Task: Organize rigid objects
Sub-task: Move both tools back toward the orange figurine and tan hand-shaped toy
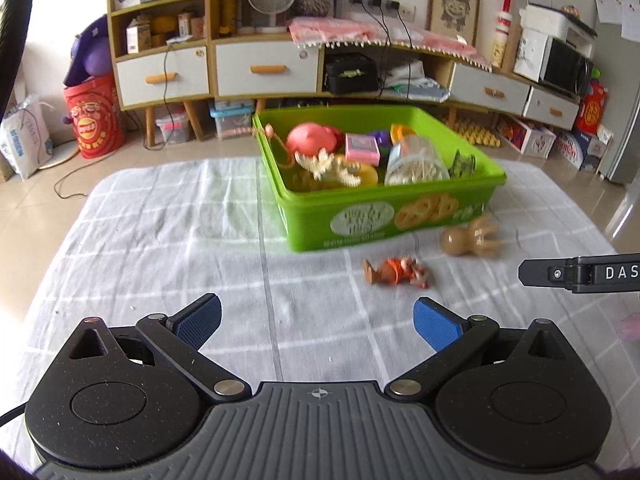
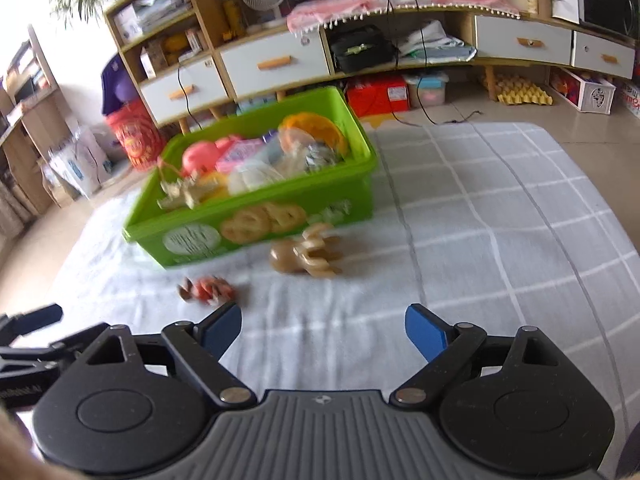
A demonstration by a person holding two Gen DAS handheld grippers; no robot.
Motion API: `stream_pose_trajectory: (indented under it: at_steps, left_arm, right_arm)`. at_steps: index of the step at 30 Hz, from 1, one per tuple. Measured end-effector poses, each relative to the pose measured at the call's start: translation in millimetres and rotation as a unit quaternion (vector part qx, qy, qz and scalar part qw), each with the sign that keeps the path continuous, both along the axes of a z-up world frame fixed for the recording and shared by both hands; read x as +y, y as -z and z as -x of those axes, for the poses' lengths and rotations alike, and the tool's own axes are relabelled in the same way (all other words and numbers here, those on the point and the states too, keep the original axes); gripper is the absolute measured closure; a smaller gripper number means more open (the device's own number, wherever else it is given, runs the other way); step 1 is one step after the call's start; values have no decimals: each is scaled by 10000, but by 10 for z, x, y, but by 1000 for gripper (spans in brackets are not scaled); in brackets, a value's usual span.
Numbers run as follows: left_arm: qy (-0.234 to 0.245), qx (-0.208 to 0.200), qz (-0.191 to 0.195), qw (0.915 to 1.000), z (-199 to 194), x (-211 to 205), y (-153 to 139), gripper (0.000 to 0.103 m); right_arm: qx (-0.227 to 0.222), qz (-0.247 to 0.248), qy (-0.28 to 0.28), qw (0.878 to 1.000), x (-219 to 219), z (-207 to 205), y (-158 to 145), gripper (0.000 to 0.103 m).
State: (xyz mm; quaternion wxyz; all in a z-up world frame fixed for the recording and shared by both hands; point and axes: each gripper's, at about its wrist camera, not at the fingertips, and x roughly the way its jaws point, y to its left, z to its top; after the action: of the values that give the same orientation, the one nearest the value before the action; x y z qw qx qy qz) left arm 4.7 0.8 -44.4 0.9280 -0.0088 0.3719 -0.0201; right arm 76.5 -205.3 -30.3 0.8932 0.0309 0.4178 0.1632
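The left gripper (image 1: 317,322) has its jaws spread wide and holds nothing. The right gripper (image 2: 323,332) is spread wide too, with nothing in it. A green box (image 1: 384,216) full of toys sits far on the checked cloth (image 1: 160,240). Near its front lie a tan octopus toy (image 1: 472,238) and, nearer, a small orange figure (image 1: 396,272).
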Motion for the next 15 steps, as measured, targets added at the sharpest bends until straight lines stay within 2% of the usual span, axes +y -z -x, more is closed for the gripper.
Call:
stream_pose_trajectory:
  at_steps: [5,9,15]
  left_arm:
    - [129,230,-90,9996,-13,-75,182,2]
    - [243,287,-249,9990,-41,-155,297,2]
    - [117,436,-115,9989,-153,-209,408,2]
  right_arm:
    - [-181,632,-234,9976,28,1,161,27]
    - [-126,687,-272,9972,0,-36,248,26]
    - [-16,599,-172,9981,-19,-79,296,26]
